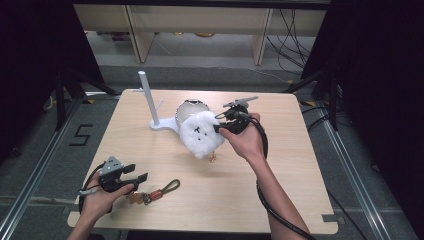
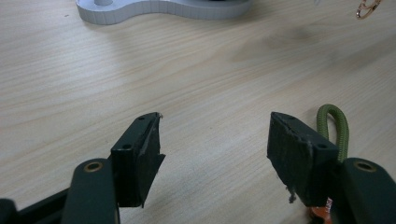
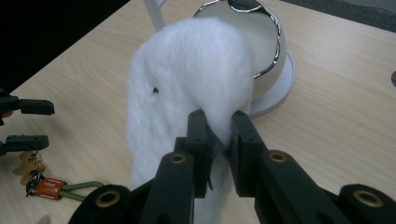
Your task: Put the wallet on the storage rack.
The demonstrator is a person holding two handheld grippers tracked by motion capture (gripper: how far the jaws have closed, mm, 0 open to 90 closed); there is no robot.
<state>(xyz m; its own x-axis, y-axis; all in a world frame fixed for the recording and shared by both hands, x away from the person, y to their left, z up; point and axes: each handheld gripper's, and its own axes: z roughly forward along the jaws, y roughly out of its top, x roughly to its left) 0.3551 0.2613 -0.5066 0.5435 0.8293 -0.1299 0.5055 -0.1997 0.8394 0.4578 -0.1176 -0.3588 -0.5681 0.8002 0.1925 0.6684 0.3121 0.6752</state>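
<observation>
in the high view, a white fluffy plush (image 1: pixel 201 134) is seen just in front of the white stand (image 1: pixel 161 121), its small dark face turned toward the person and a small orange foot hanging below it above the tabletop (image 1: pixel 280 195). its long axis runs roughly upright, tilted a little. the right gripper (image 1: pixel 226 121) meets the plush from the side away from the stand's post. the right gripper view gives what the high view hides: the jaws are clamped on a fold of the white fur (image 3: pixel 187 88), with the pinch at the plush's near edge, and a round chrome-rimmed mirror (image 3: pixel 268 44) is seen on the stand's base directly behind the plush.

well apart from the stand, toward the person, the left gripper (image 1: pixel 136 173) is held low over the tabletop. in the left gripper view its jaws are seen wide apart with bare wood between them, and a green cord loop (image 2: pixel 334 126) is seen just beside one jaw. the high view shows that loop joined to an orange tag and a small keyring charm (image 1: pixel 135 197).
</observation>
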